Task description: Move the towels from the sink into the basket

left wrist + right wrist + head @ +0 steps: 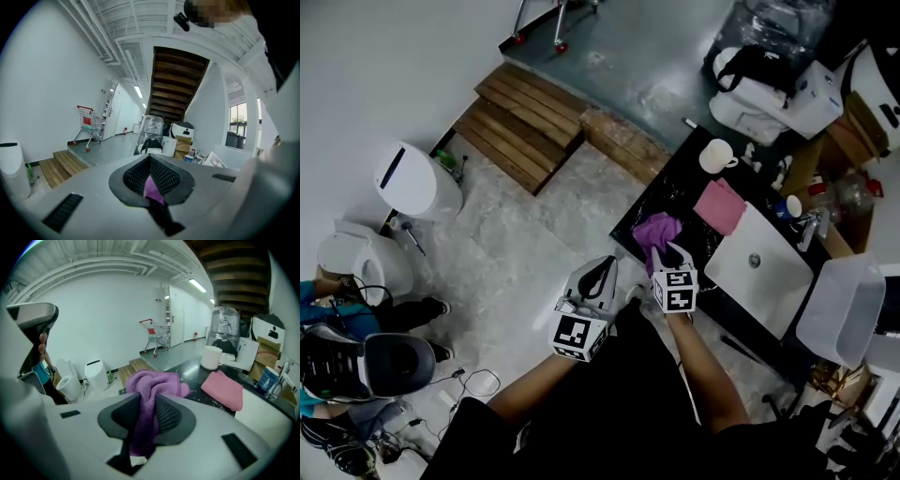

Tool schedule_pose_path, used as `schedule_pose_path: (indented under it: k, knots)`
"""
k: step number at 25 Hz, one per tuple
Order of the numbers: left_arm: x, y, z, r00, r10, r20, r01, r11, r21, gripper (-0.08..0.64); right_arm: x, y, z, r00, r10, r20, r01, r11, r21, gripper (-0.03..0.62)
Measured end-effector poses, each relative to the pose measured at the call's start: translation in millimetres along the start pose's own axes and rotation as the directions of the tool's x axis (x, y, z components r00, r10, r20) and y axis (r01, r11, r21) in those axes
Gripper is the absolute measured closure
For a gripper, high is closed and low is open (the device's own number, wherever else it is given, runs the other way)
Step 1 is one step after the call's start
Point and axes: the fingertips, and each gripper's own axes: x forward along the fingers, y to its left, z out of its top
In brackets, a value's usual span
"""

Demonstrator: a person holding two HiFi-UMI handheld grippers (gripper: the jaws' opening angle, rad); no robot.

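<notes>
1. Carrying the sink point(780, 292) is the black worktop point(670, 195). The white basin is sunk in its right part and has no towel in it.
2. The pale basket point(844, 305) stands just right of the sink.
3. The pink towel point(719, 206) lies flat on the worktop, between the sink and the white mug point(715, 156).
4. The purple towel point(656, 230) is bunched over the worktop's left end, outside the sink and just beside the pink one.
5. The right gripper point(145, 413) has its jaws pinching this purple towel. A fold runs down between the pads and the bulk bulges beyond the tips.
6. The left gripper point(152, 180) is off the worktop's edge, apart from both towels. Its jaws are pressed together, with a thin purple sliver at their seam.
</notes>
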Motion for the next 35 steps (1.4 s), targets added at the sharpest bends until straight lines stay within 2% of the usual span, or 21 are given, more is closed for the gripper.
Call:
schedule_pose_path:
  k: [7,14,19,24,29,35]
  knots:
    - [-39.3,0.8,-1.8,0.999,-0.05,0.02,0.05,0.998,-0.049,0.555,-50.2,33.4,24.2,0.992,-0.053,0.114,0.056,0.998,-0.03,0.489]
    - [-67.6,-7.2,-12.6,0.994,-0.103,0.034,0.105,0.991,-0.079,0.555,-100.4,61.7,28.4,0.982,-0.087,0.165,0.084,0.996,0.027,0.489]
    - [-69.5,-21.7,-15.1,0.988,-0.152,0.039,0.154,0.985,-0.077,0.555,-141.0,70.8,29.9,0.969,-0.135,0.208,0.124,0.99,0.063,0.489]
    - [-69.5,-50.6,-11.6,0.983,-0.182,0.007,0.182,0.983,-0.024,0.555,-175.7,67.6,24.5,0.952,-0.187,0.242,0.162,0.979,0.12,0.489]
    - [-65.1,-89.9,-8.6,0.97,-0.245,-0.008,0.245,0.969,0.009,0.555,-205.2,54.8,20.2,0.935,-0.215,0.281,0.176,0.972,0.157,0.489]
    - [-45.7,-162.8,-9.9,0.953,-0.302,-0.021,0.303,0.952,0.051,0.555,-260.3,9.2,-3.9,0.911,-0.275,0.307,0.217,0.953,0.21,0.489]
